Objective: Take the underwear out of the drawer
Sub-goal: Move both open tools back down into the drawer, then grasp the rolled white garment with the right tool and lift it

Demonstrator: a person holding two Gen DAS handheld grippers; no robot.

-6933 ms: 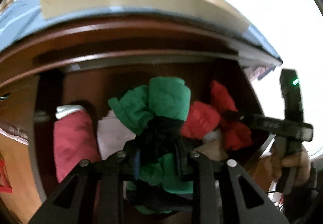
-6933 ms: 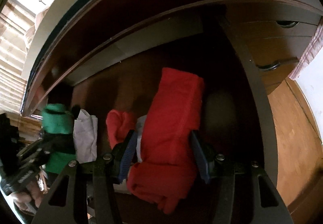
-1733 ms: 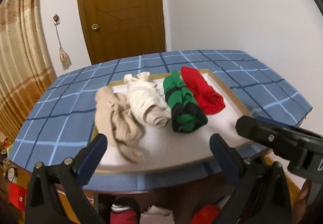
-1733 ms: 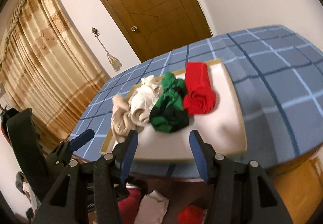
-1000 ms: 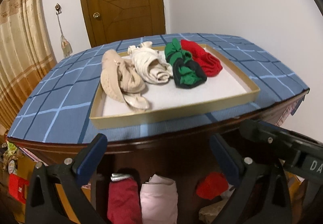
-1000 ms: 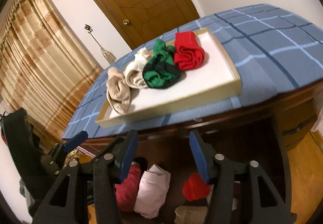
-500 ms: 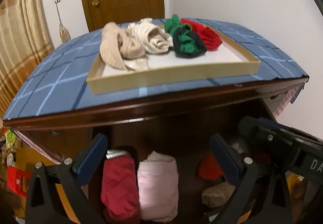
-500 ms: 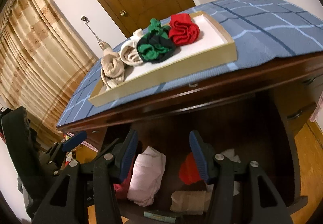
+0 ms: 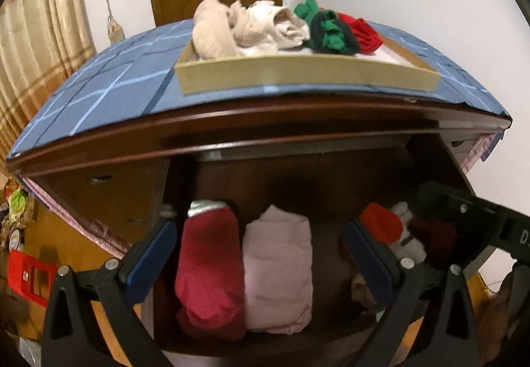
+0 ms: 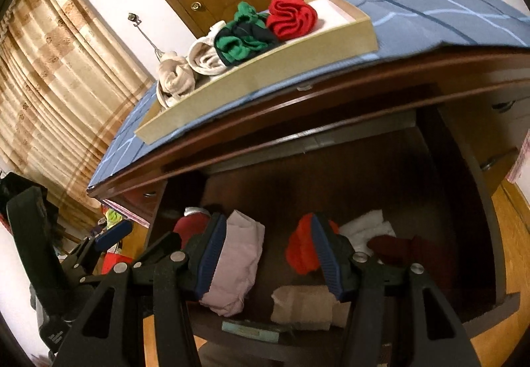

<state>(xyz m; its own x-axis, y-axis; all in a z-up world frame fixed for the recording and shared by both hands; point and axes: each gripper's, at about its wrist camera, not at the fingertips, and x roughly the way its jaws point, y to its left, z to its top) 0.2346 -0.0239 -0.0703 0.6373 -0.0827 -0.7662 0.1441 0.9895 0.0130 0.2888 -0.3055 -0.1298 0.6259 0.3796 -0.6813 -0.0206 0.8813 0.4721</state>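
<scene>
The open wooden drawer (image 9: 331, 194) under the table holds rolled underwear: a dark red roll (image 9: 208, 271), a pink roll (image 9: 278, 271), a bright red one (image 9: 381, 224) and a white one (image 9: 407, 237). My left gripper (image 9: 258, 254) hangs open and wide in front of the dark red and pink rolls, holding nothing. My right gripper (image 10: 270, 254) is also open and empty, framing the gap between the pink roll (image 10: 235, 267) and the bright red roll (image 10: 301, 251). A beige roll (image 10: 301, 300) and a maroon one (image 10: 414, 251) lie near the drawer front.
On the blue checked cloth (image 9: 109, 95) stands a shallow tray (image 9: 298, 74) with several rolled garments. The table edge (image 10: 331, 108) overhangs the drawer. Closed drawers with handles (image 10: 500, 155) sit at right; a red crate (image 9: 29, 274) and a curtain (image 10: 49, 85) at left.
Both grippers have sunk from tabletop height to in front of the open drawer, so the tray has risen in view and the drawer's rolls have grown larger. Both stay open and empty.
</scene>
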